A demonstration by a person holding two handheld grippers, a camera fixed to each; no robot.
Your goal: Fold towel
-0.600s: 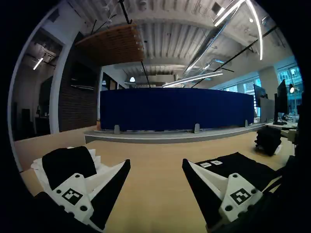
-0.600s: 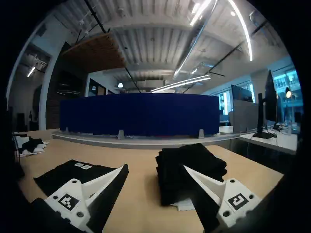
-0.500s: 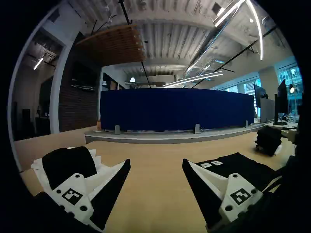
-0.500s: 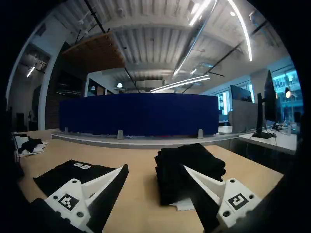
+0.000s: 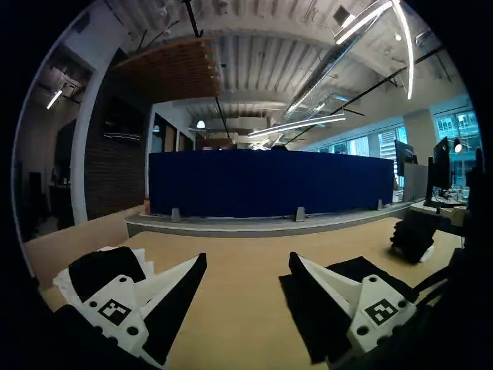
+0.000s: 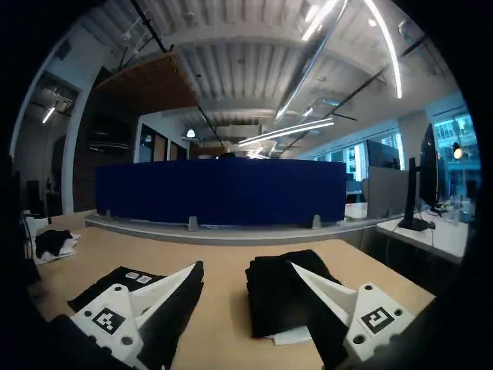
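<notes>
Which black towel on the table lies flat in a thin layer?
The flat towel with two white labels, between the two piles: the folded stack is thick, and the far black towel sits on white cloths.

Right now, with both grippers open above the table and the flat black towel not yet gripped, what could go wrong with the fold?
1. The right gripper points partly at the folded stack beside the flat towel; it may snag or topple that stack.
2. The flat towel lies thin on the table, so the left gripper may scrape the wood or miss the cloth.
</notes>
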